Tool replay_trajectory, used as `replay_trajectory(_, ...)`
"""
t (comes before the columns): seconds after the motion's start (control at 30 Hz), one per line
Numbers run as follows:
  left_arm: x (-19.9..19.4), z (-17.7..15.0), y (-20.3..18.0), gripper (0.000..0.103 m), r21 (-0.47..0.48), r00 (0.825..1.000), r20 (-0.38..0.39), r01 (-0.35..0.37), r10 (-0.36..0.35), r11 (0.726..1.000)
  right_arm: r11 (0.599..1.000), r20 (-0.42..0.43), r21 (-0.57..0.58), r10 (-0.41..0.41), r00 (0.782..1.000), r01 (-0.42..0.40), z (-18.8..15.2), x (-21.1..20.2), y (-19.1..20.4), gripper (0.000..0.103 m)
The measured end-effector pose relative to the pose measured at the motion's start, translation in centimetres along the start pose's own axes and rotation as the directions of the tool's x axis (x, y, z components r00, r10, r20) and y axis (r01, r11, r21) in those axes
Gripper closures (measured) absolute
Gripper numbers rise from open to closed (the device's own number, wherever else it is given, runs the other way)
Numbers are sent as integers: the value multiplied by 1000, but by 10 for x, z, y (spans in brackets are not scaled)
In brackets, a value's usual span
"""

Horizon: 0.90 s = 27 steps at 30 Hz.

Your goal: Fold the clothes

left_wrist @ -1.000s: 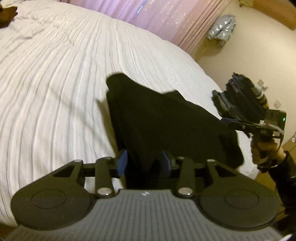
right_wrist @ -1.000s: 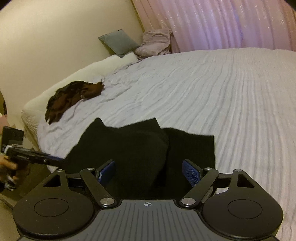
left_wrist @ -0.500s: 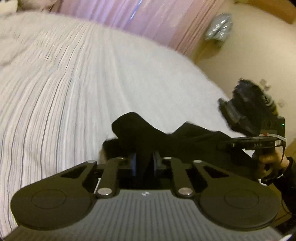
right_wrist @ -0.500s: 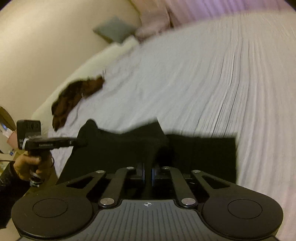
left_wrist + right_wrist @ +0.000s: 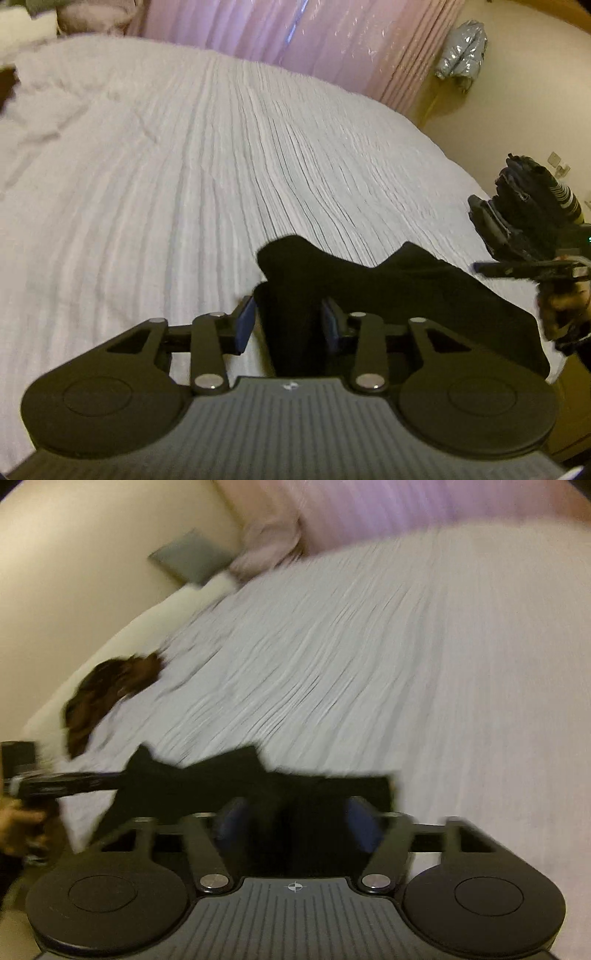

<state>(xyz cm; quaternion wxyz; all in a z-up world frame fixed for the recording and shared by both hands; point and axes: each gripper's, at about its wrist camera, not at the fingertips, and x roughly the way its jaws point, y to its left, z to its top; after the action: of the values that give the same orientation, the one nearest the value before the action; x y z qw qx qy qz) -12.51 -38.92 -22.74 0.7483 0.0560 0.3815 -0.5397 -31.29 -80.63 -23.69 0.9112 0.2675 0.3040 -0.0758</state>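
A black garment (image 5: 406, 280) lies at the near edge of the white ribbed bed (image 5: 184, 166), with a fold humped up in front of my left gripper (image 5: 286, 325). That gripper's jaws are opening; the cloth runs between its blue pads, and the left pad stands just clear of it. In the blurred right wrist view the same garment (image 5: 207, 779) stretches across the bed (image 5: 406, 664). My right gripper (image 5: 297, 823) is opening too, its pads wide apart with black cloth lying between them untouched.
A brown garment (image 5: 107, 694) lies near the bed's left edge, with a grey pillow (image 5: 188, 555) and a pink cloth (image 5: 269, 542) beyond. Pink curtains (image 5: 295, 33) hang behind the bed. A silver jacket (image 5: 460, 55) hangs on the wall and dark clothes (image 5: 524, 206) are piled at the right.
Both grippers closed on the black garment half a second ago and now stand parted again. The garment has been drawn nearer, with its fold bunched closer to the bed's edge.
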Motion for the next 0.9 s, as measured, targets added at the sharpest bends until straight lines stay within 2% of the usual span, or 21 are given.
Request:
replay_trajectory(0.03, -9, -2, -4, 71, 19, 1000, 14, -4, 4, 1000, 999, 36, -14, -31, 999, 31, 1, -16, 1, 36)
replay_trajectory(0.13, -32, -12, -28, 71, 82, 999, 38, 22, -25, 996, 999, 105, -33, 1, 994, 2, -10, -61, 13, 36)
replay_trajectory(0.27, -30, -39, -61, 71, 156, 996, -14, 94, -93, 983, 992, 87, -104, 80, 993, -71, -57, -85, 41, 36)
replay_trajectory(0.33, -16, -56, -69, 71, 184, 995, -66, 91, -80, 979, 984, 66, -123, 136, 988, -128, -86, -86, 47, 36)
replay_trajectory(0.4, 0, -73, -74, 72, 213, 992, -115, 69, -45, 975, 985, 33, -125, 124, 992, -119, -111, -73, 50, 36)
replay_trajectory(0.47, 7, -82, -72, 73, 227, 991, -131, 51, -22, 972, 991, -6, -133, 6, 1000, -7, -124, -61, 40, 44)
replay_trajectory(0.57, 1, -82, -69, 73, 209, 992, -128, 46, -19, 977, 995, 61, -98, 14, 998, -8, -119, -77, 43, 44)
replay_trajectory(0.63, 1, -82, -67, 75, 195, 991, -129, 48, -23, 980, 984, 135, -175, 39, 990, -15, -112, -90, 63, 44)
replay_trajectory(0.7, 6, -82, -64, 75, 178, 991, -129, 52, -29, 983, 972, 169, -227, 97, 981, -57, -107, -91, 80, 44)
replay_trajectory(0.77, 11, -82, -62, 76, 164, 991, -130, 55, -33, 985, 962, 115, -249, 141, 983, -109, -106, -72, 87, 44)
replay_trajectory(0.83, 13, -80, -58, 76, 159, 990, -132, 59, -38, 985, 966, 16, -249, 74, 997, -68, -110, -37, 72, 44)
replay_trajectory(0.87, 13, -80, -58, 76, 158, 990, -134, 63, -41, 985, 969, -32, -243, 29, 999, -36, -115, -19, 62, 57)
replay_trajectory(0.9, 13, -80, -58, 76, 158, 990, -137, 65, -44, 985, 978, -24, -204, 29, 999, -34, -119, -8, 47, 68)
